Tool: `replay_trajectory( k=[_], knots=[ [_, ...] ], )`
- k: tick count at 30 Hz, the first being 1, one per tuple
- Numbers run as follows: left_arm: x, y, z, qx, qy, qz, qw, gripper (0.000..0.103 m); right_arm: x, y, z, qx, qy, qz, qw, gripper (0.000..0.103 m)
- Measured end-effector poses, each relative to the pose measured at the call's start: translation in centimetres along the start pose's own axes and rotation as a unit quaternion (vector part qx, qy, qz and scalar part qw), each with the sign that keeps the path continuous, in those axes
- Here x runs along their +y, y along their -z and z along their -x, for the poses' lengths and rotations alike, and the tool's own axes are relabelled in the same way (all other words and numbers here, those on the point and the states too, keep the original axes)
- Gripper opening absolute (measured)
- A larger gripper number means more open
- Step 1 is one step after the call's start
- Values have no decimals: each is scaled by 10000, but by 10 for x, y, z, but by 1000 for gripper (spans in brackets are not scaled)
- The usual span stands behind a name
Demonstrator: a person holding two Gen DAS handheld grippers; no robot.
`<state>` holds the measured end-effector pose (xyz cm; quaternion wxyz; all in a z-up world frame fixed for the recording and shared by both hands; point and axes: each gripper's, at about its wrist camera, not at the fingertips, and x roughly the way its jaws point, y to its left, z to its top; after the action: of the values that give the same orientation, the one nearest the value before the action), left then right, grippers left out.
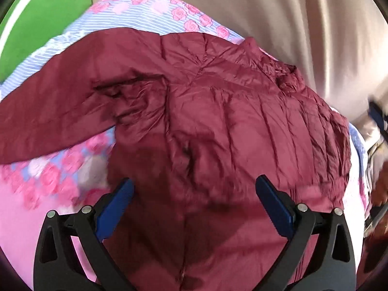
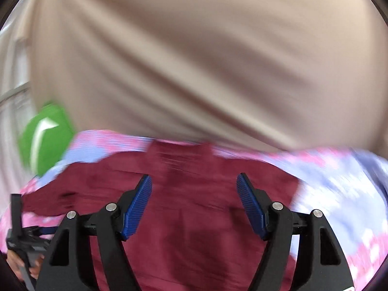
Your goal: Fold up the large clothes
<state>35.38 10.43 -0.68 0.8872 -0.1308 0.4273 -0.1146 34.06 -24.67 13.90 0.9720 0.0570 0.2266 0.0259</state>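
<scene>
- I am holding my left gripper (image 1: 194, 189) above the maroon puffer jacket (image 1: 218, 121), its blue-padded fingers (image 1: 116, 208) standing spread wide with nothing pinched between them.
- The jacket is lying across a bed sheet (image 1: 150, 14) printed with pink roses on blue and white stripes, its body crumpled toward the right and one sleeve (image 1: 48, 111) stretching out to the left over the sheet.
- The hem end of the jacket is lying nearest my left fingers, and the collar end is bunching up at the far right of the garment.
- A green cushion (image 1: 48, 19) with a white stripe is sitting past the far left corner of the sheet.
- A beige curtain (image 1: 291, 36) is hanging behind the bed.
- I am holding my right gripper (image 2: 194, 194) over the same jacket (image 2: 194, 230); its fingers (image 2: 135, 208) are also standing apart, and no cloth is caught between the pads.
- The right wrist view is heavily blurred, so I cannot tell the folds of the jacket there.
- In that view part of my other tool (image 2: 19, 232) is showing at the lower left edge, with a hand (image 2: 14, 264) wrapped around it.
</scene>
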Motion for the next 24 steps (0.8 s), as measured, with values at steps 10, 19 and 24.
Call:
replay_trajectory(
  k=[10,19,24],
  knots=[
    [-6,-42,-30,73,391,63,9992,4,-123,51,-14,419,781,-1312,9874,71],
    [3,-77,-11,-710,-273,-158,9970,3,-97,75,-25,475,342,-1126,9919,71],
    [9,-61,-42,-373,-312,-220,9986,4,-80,70,-50,748,486,-811,9927,71]
  ],
)
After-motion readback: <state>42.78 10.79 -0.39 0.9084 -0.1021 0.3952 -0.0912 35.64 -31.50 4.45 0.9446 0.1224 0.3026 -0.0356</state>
